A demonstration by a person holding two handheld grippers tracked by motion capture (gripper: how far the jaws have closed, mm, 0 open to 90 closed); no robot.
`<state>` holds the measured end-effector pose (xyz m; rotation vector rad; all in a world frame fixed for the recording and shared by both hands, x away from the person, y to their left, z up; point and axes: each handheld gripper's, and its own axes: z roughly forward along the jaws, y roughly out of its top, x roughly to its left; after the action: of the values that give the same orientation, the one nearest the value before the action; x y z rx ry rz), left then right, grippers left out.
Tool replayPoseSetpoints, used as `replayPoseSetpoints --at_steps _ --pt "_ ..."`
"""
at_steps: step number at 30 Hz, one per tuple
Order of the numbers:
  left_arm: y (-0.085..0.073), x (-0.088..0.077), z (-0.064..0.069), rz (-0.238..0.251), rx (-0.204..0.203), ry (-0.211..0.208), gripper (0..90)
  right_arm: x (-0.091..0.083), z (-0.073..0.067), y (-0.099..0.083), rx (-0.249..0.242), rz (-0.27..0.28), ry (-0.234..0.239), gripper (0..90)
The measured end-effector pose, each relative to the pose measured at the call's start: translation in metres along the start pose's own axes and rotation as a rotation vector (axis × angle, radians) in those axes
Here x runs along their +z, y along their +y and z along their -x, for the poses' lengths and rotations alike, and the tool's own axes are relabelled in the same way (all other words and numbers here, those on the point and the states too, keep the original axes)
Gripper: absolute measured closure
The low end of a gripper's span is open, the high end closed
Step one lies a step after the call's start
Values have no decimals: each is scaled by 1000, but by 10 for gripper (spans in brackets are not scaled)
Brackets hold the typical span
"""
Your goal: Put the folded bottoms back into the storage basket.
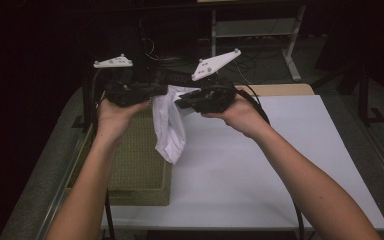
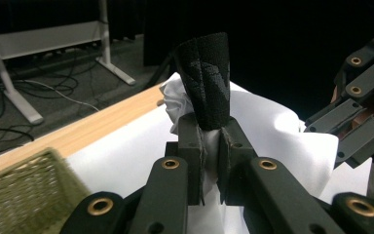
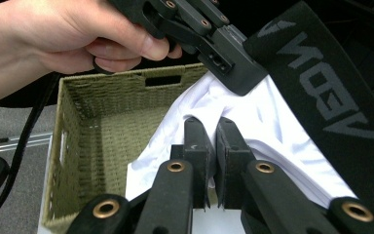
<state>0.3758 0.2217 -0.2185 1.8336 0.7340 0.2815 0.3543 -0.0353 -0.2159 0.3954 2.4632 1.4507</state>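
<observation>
A white garment with a black lettered waistband hangs in the air between the two grippers, over the right edge of a green woven basket. My left gripper is shut on it. In the left gripper view the jaws pinch the waistband where it meets the white cloth. My right gripper is shut on the white cloth close beside it. The left gripper crosses the top of the right gripper view.
The basket stands on the left of a white table top with nothing in its visible part. A wooden edge runs along the table's far side. Metal frame legs and cables stand on the floor beyond.
</observation>
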Motion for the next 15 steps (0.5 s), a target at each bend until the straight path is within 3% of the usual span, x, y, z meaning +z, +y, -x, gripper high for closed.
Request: replayPoseSetpoints --at_steps 7,15 --pt "-3 -32 -19 37 -25 54 814 18 -9 23 -24 11 19 842" --pt "-14 -56 -41 22 -34 136 814 48 -18 38 -43 2 52 842"
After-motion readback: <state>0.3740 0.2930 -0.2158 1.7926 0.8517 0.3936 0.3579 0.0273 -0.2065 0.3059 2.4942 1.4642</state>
